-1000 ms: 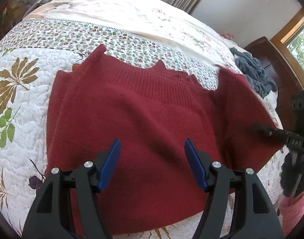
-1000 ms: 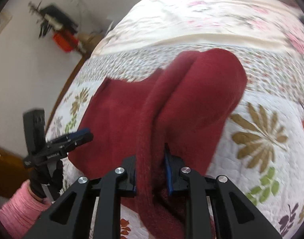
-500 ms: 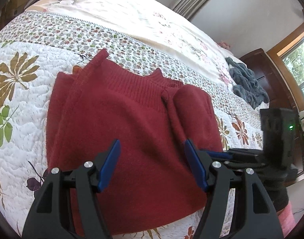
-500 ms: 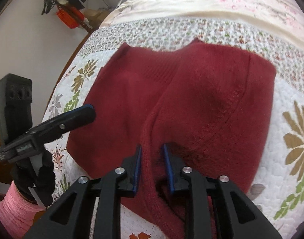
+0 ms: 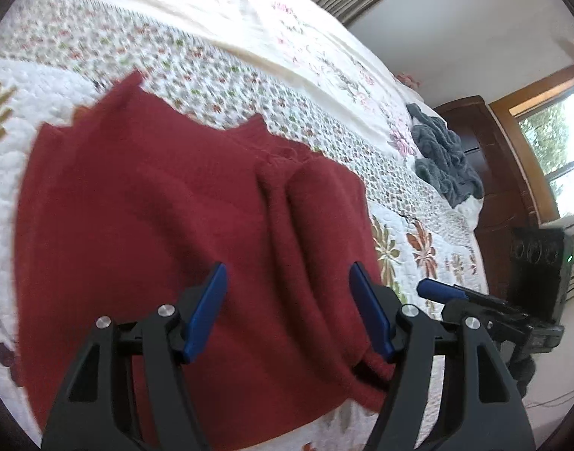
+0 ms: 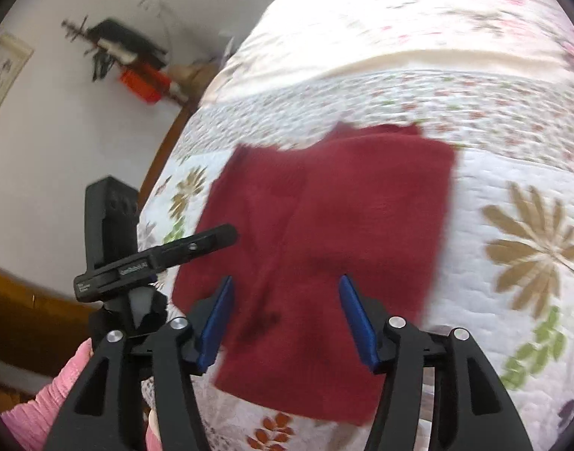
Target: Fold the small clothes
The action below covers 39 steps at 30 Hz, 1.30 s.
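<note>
I hold my left claw (image 5: 287, 308) low over the red sweater (image 5: 166, 225), and its blue fingers (image 5: 206, 308) are spread wide with nothing between them. My right claw (image 6: 285, 319) is spread wide too, above the sweater's near edge. The sweater lies folded on the flowery quilt (image 6: 512, 195), mid-frame. At the left of the right view, the left claw's side carries small white writing, too blurry to read. A pink sleeve (image 6: 42, 406) peeks in at the lower left.

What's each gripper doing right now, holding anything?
Left gripper: open, holding nothing, above the red sweater.
Right gripper: open, holding nothing, above the sweater.
</note>
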Motion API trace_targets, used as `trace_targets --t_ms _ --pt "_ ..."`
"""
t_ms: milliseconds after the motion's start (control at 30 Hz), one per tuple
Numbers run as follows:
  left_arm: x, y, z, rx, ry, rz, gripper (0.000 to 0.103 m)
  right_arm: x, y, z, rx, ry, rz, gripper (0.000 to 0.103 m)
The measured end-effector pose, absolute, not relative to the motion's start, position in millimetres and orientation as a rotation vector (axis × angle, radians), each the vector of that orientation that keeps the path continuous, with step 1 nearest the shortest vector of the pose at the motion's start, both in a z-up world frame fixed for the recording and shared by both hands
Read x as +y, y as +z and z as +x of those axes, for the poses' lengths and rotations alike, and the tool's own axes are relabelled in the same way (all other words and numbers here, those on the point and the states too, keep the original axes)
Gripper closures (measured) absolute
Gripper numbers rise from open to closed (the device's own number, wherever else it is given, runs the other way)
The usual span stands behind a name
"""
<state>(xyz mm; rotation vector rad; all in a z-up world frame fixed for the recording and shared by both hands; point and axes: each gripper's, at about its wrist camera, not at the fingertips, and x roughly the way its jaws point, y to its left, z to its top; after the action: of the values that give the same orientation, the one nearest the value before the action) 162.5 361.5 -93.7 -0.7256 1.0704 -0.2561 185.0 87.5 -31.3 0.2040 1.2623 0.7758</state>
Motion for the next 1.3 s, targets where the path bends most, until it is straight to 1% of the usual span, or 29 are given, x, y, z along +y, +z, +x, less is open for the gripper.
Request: trace_targets --t_ms 100,267,433,567,633,667,700,767,800,867,967,1100,1300 --pt "352.4 -103.6 172.5 1.098 -0.269 -0.753 0.036 51.8 -45.4 188.7 1.275 0.672 0.205 0.043" --pt "332.5 -111.3 185.4 1.117 -0.296 -0.749 0.036 7.2 -88.4 180.8 1.336 0.6 0.28 0.043" --pt "320.7 -120.0 197.0 1.142 -0.304 -0.752 0.037 -6.3 -117.1 168.5 1.369 0.593 0.323 0.043" --pt "312.8 -123.6 204.4 1.146 -0.307 -0.751 0.039 -9.8 -126.9 163.8 1.373 0.593 0.318 0.043" --pt "307.7 -123.0 206.7 1.146 -0.309 -0.74 0.043 -9.5 -128.4 163.1 1.373 0.594 0.321 0.043" --pt "304.6 -122.8 207.9 1.145 -0.306 -0.731 0.05 -10.0 -128.4 162.3 1.372 0.595 0.326 0.043" --pt "302.5 -123.0 208.5 1.146 -0.302 -0.724 0.055 -10.4 -128.5 162.0 1.371 0.595 0.328 0.043" --pt "300.8 -123.0 207.7 1.143 -0.285 -0.708 0.078 -11.5 -128.7 162.1 1.371 0.594 0.33 0.042" --pt "299.7 -122.8 207.8 1.139 -0.279 -0.702 0.084 -11.0 -127.6 161.8 1.371 0.592 0.329 0.042" --pt "300.4 -121.2 206.3 1.122 -0.269 -0.707 0.087 -10.6 -127.2 159.8 1.37 0.591 0.329 0.041" --pt "303.8 -112.1 198.8 1.072 -0.274 -0.711 0.089 -10.6 -124.6 157.5 1.365 0.595 0.334 0.041" --pt "311.4 -86.8 185.5 0.985 -0.304 -0.699 0.09 -10.2 -117.9 154.9 1.35 0.6 0.324 0.041" --pt "340.3 -56.1 167.1 0.907 -0.309 -0.692 0.09 -0.8 -105.2 149.1 1.331 0.627 0.321 0.04"
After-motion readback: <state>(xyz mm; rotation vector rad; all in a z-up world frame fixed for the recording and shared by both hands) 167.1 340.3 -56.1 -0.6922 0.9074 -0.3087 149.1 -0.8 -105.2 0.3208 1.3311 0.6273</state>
